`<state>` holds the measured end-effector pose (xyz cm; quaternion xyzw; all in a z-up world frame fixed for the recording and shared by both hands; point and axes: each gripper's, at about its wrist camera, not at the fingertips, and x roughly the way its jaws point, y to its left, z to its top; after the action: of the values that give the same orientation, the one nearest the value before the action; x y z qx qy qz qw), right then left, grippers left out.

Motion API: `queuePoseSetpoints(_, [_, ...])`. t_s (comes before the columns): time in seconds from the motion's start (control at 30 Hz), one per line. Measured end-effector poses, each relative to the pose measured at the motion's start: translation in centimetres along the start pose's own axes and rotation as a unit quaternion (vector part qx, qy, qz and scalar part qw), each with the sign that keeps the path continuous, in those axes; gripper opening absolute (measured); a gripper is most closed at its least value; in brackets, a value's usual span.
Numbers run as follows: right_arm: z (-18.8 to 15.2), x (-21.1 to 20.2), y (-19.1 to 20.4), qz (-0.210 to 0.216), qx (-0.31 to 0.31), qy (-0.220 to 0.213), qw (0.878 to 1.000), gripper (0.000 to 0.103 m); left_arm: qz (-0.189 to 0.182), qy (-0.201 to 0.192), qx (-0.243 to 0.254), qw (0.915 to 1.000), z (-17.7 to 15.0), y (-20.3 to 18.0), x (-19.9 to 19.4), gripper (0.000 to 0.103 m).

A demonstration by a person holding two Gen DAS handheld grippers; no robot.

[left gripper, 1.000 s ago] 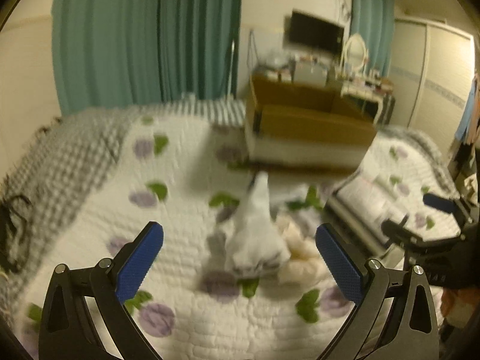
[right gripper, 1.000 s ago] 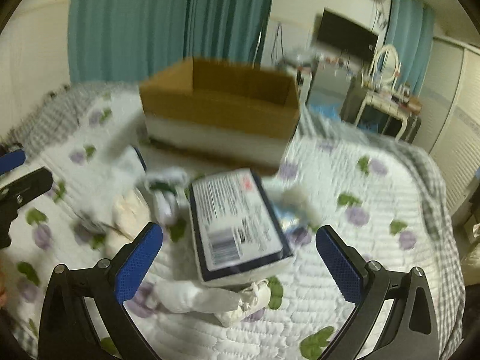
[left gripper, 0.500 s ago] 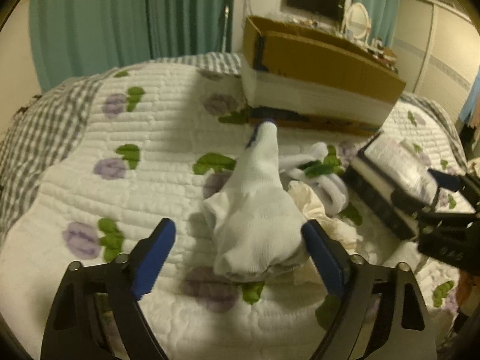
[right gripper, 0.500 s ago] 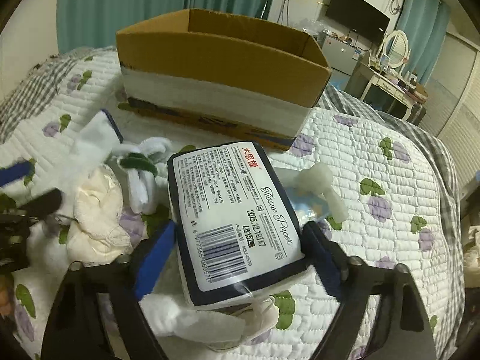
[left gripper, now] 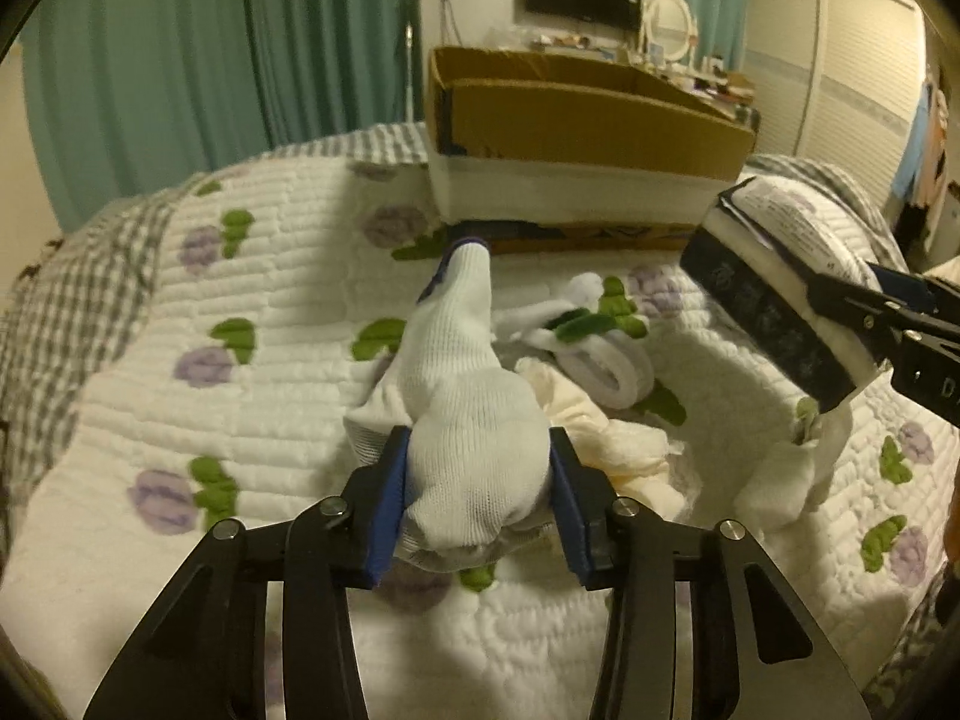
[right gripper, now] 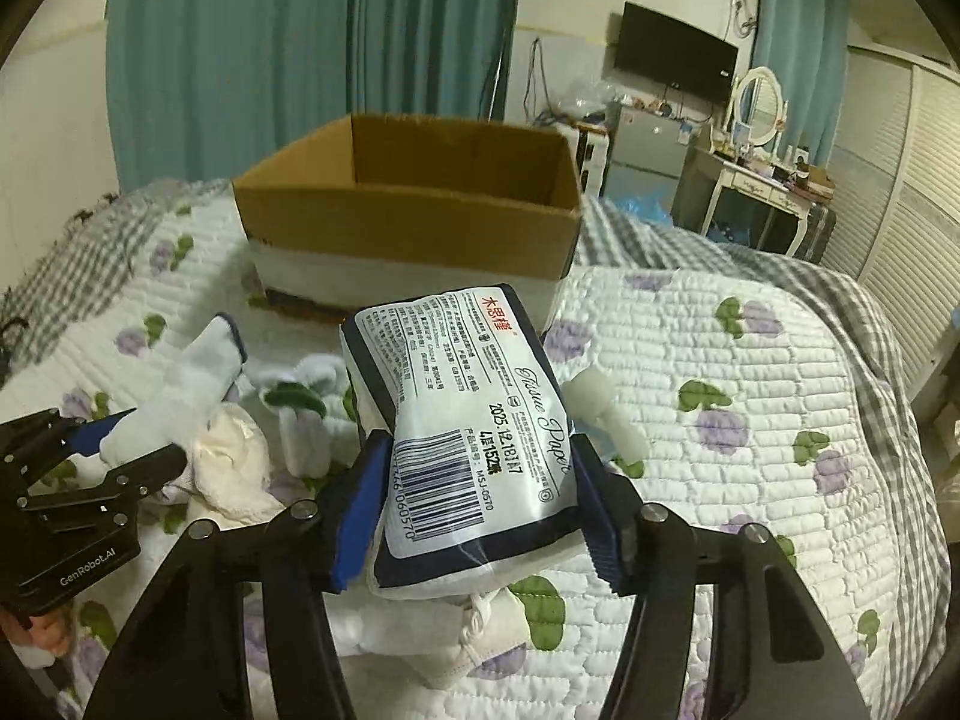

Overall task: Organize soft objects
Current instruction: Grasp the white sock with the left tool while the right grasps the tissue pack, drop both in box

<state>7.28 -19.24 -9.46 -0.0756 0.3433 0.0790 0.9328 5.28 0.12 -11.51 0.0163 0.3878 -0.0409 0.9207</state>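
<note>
My left gripper (left gripper: 477, 480) is shut on a white sock (left gripper: 465, 396) with a blue cuff that lies on the quilt. My right gripper (right gripper: 480, 498) is shut on a soft tissue paper pack (right gripper: 474, 426) and holds it lifted off the bed; the pack also shows at the right of the left wrist view (left gripper: 774, 294). An open cardboard box (right gripper: 414, 210) stands behind on the bed. A cream cloth (left gripper: 600, 438) and a green-and-white rolled sock (left gripper: 594, 336) lie beside the white sock.
The bed has a white quilt (right gripper: 750, 408) with purple and green flowers and a grey checked edge. A white cloth (right gripper: 480, 630) lies under the pack. Teal curtains, a TV and a dressing table stand behind.
Both grippers came down and closed: the left on the white sock, the right on the tissue pack, which is now lifted and tilted.
</note>
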Motion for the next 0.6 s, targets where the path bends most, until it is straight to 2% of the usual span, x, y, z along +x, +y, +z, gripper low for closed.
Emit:
queuePoseSetpoints(0.33, [1.5,-5.7,0.4,0.022,0.0,-0.058,0.998,0.05,0.003,-0.062,0.004,0.998,3.1,-0.1,-5.4,0.043])
queuePoseSetpoints(0.6, [5.8,-9.8,-0.9,0.045,0.002,-0.104,0.994,0.049,-0.012,-0.119,0.014,0.9927,8.3,-0.7,-8.6,0.043])
